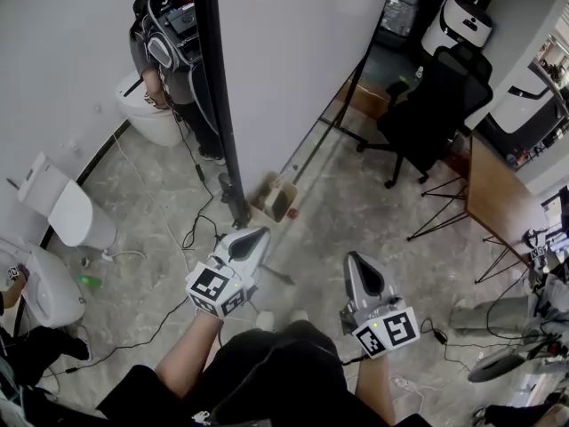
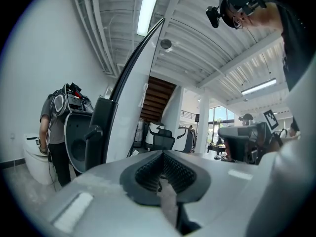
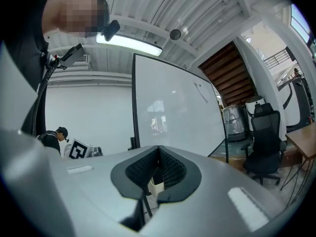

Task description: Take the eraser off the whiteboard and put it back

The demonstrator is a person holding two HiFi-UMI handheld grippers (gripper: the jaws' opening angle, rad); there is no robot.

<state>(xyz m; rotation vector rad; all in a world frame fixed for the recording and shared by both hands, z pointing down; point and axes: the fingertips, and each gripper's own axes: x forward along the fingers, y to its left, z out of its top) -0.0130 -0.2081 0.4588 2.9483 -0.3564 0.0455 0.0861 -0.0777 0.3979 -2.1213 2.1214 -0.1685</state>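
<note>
Our left gripper (image 1: 253,237) and right gripper (image 1: 356,262), low in frame, are closed and empty. The whiteboard (image 1: 293,60) stands above. We see no eraser, so the whole task seems left.

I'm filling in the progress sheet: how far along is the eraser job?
Nothing looks done yet. The left tongs and right tongs are shut and empty, held short of the whiteboard. I can't make out an eraser on it from here. To do: take the eraser off, then put it back.
</note>
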